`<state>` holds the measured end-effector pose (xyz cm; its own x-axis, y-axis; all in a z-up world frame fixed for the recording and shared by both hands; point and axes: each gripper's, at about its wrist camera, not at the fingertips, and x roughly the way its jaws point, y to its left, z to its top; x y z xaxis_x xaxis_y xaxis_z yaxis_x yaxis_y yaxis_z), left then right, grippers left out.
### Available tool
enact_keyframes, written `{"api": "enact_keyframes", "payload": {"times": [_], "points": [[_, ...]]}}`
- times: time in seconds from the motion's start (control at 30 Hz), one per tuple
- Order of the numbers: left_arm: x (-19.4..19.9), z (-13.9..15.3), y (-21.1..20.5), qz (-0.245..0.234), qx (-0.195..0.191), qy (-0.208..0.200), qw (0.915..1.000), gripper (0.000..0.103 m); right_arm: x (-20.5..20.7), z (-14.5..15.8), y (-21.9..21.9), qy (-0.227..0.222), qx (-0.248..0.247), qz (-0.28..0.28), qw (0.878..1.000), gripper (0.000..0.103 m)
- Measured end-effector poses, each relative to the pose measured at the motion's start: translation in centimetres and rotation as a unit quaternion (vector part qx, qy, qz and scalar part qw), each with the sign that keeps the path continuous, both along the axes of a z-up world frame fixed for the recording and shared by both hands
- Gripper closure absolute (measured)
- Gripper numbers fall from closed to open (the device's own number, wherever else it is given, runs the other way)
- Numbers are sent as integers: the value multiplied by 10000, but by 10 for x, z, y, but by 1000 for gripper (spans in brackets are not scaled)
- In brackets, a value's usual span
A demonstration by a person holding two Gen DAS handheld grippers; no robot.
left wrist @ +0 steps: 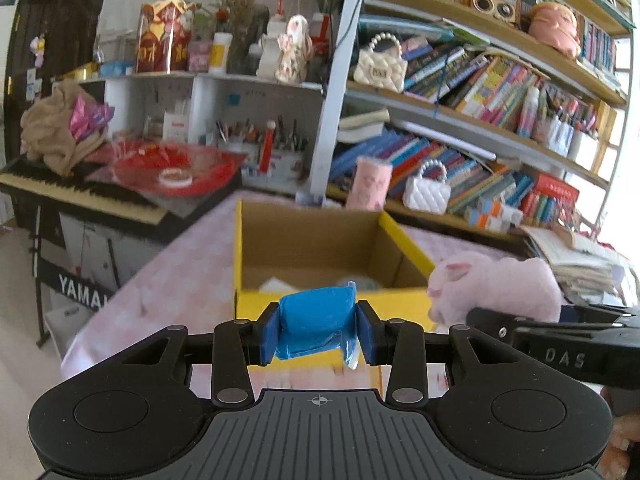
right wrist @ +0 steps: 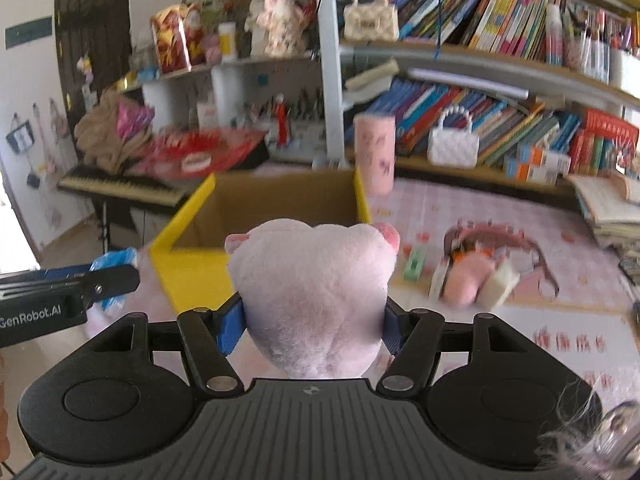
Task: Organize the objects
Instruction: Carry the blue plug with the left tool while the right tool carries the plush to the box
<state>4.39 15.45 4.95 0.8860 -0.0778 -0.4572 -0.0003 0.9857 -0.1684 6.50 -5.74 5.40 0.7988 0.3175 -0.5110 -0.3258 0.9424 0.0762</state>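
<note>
The left claw (left wrist: 317,330) pinches a blue packet (left wrist: 316,320), soft and crinkly, gripped across its middle. The right claw (right wrist: 314,320) squeezes a pink plush (right wrist: 316,292) by its body; light, yielding. Both hang before the yellow box (left wrist: 328,304) on the counter (right wrist: 500,320).

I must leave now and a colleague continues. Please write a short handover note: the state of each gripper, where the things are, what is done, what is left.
Left gripper: jaws shut on the blue packet, in front of the yellow box.
Right gripper: jaws shut on the pink plush toy, also before the box.
Done: a few items already lie in the box; what they are cannot be told.
Left: probably drop both held things in, then collect the small items on the pink tablecloth.
</note>
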Motion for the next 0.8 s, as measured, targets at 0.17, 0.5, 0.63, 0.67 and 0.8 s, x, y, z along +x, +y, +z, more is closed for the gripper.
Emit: {"api": "enact_keyframes", "payload": {"times": [0.17,0.5,0.63,0.67,0.8], "points": [[32,8,-1,86,61,-98,9999,65,42,15,2,-187,97,-36,9998,40],[105,-9,-18,231,174,247,9993,65,125,16,12,-178,32,322,9993,39],[128,-22,-24,307,268,504,9979,65,157,6,21,-53,-80,610,9981,39],[133,-26,-25,334,313,585,9972,65,166,2,24,-16,-120,713,9974,39],[152,-41,-28,421,441,847,9945,65,197,-16,46,207,-394,1154,9923,39]]}}
